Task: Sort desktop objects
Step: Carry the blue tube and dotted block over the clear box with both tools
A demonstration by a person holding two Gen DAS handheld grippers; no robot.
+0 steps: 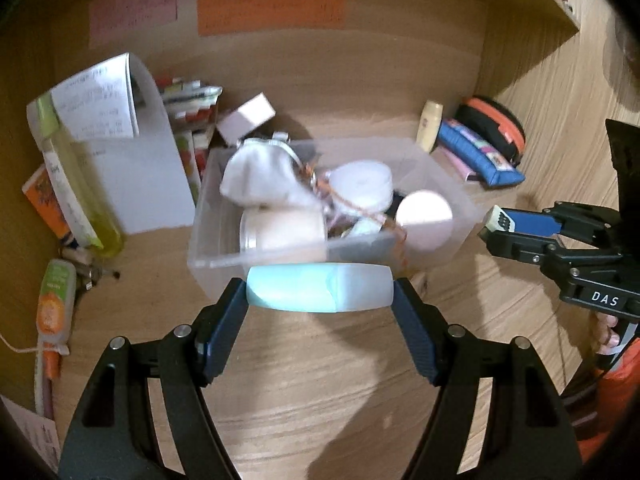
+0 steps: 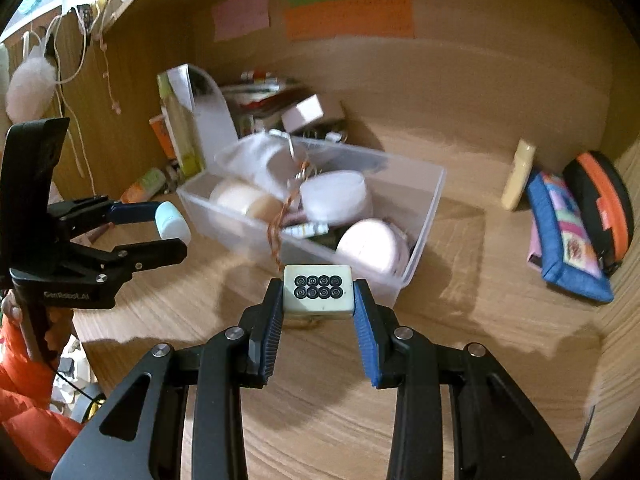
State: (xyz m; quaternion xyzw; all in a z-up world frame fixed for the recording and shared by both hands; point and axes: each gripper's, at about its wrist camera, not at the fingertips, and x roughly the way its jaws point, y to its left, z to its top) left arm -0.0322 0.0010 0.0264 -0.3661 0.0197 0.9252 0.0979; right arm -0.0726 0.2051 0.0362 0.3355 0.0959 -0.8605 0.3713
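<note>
My left gripper [image 1: 320, 292] is shut on a pale blue capped tube [image 1: 318, 287], held sideways just in front of the clear plastic bin [image 1: 216, 258]. It also shows in the right wrist view [image 2: 170, 232], holding the tube [image 2: 173, 220]. My right gripper [image 2: 318, 300] is shut on a cream mahjong tile [image 2: 319, 290] with black circles, held near the bin's [image 2: 432, 196] front corner. The right gripper also shows in the left wrist view [image 1: 494, 226] with the tile [image 1: 498, 218]. The bin holds a white cloth [image 1: 260, 178], round containers and tangled cord.
A blue patterned pouch [image 2: 568, 232], an orange-black case [image 2: 608, 208] and a cream bottle [image 2: 520, 174] lie at the right. A green bottle [image 1: 76, 196], papers [image 1: 144, 168], a small box [image 1: 248, 118] and an orange tube [image 1: 54, 304] stand at the left. Sticky notes [image 1: 272, 10] hang on the back wall.
</note>
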